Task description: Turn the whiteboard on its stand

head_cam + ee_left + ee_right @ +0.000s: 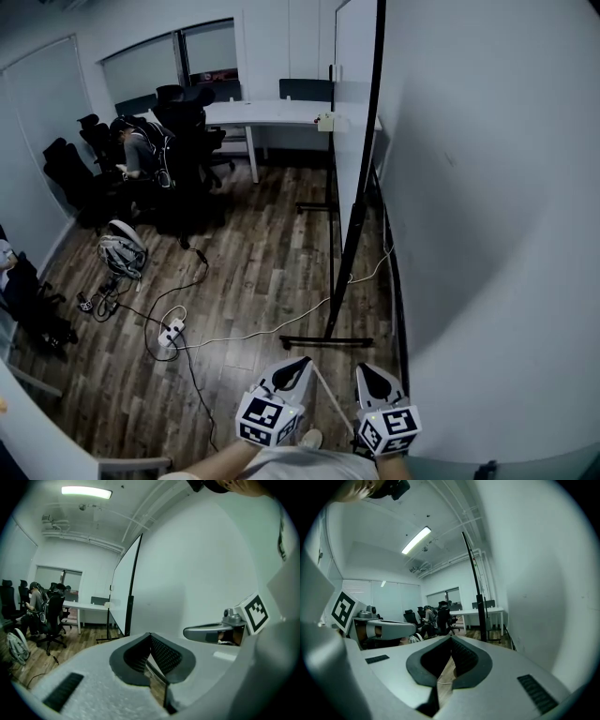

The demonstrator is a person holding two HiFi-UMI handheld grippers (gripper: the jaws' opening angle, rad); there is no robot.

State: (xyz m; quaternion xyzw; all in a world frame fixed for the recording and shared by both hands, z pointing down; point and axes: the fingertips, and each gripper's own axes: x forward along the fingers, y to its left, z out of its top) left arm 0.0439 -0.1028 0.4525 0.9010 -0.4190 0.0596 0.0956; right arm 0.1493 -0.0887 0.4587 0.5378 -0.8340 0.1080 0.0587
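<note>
The whiteboard (pixel 354 103) stands edge-on ahead of me, its black frame (pixel 361 187) running down to a black floor stand (pixel 324 341). It runs close along the wall on the right. Both grippers hang low in front of me, short of the stand's foot and touching nothing. The left gripper (pixel 299 362) is shut and empty, and the right gripper (pixel 367 368) beside it is shut and empty too. In the left gripper view the closed jaws (pixel 150 635) point toward the board (pixel 124 590). The right gripper view shows its closed jaws (pixel 451 638) and the board's thin edge (pixel 474 583).
A white wall (pixel 497 216) fills the right side. A white cable (pixel 272 330) and a power strip (pixel 170 335) lie on the wood floor. Farther off are a white desk (pixel 267 114), black office chairs (pixel 187 122), a seated person (pixel 141 150) and a helmet-like object (pixel 122 253).
</note>
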